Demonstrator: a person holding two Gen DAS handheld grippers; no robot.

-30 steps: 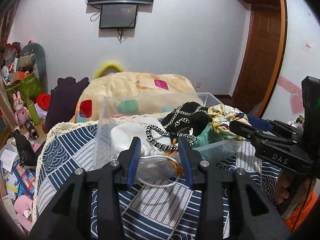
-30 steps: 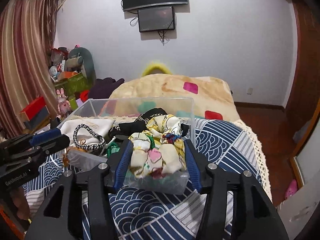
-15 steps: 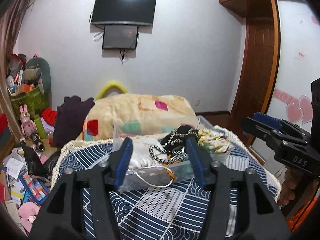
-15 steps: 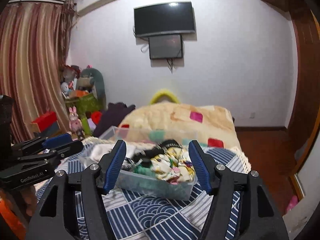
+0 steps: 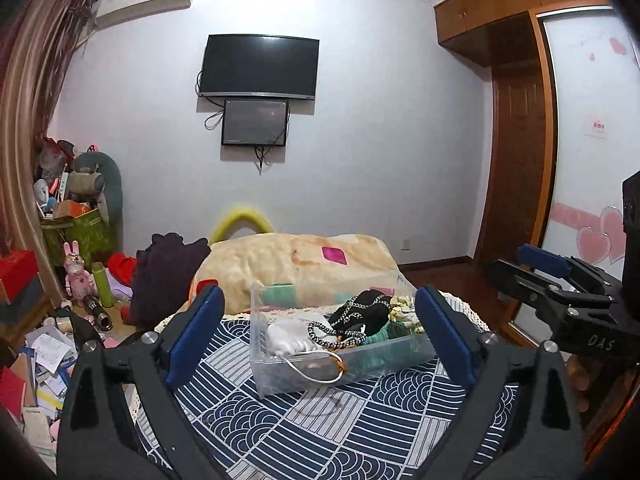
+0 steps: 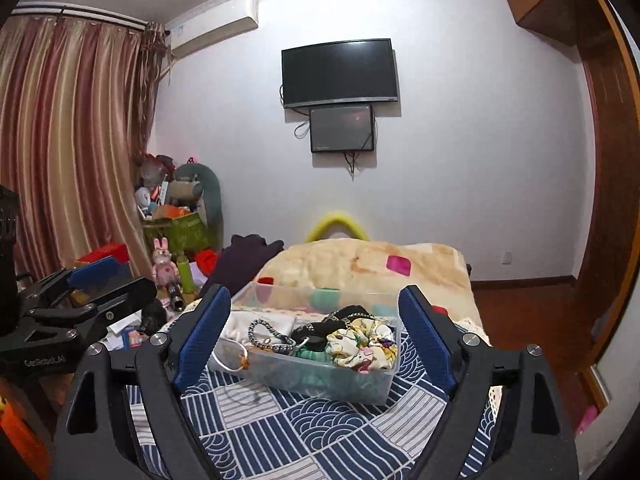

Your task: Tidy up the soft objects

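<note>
A clear plastic bin (image 5: 396, 356) (image 6: 352, 384) sits on a blue and white patterned cloth (image 5: 320, 420) (image 6: 320, 420). It holds soft items: a white cloth (image 5: 286, 336), a black-and-white braided band (image 5: 320, 330) (image 6: 260, 330), a black piece (image 5: 366, 308), a green piece (image 6: 316, 356) and a yellow floral scrunchie (image 6: 360, 344). My left gripper (image 5: 320, 344) is open and empty, held back from the bin. My right gripper (image 6: 314, 340) is open and empty, also held back. Each gripper shows at the edge of the other's view.
A beige blanket with coloured patches (image 5: 296, 264) lies behind the bin. A dark garment (image 5: 168, 272) and toy clutter (image 5: 80, 240) stand at the left. A TV (image 5: 260, 66) hangs on the wall. A wooden wardrobe (image 5: 516, 200) is at the right.
Both grippers have pulled back and up from the bin and opened wider. The bin now looks smaller and farther. The scrunchie lies in the bin.
</note>
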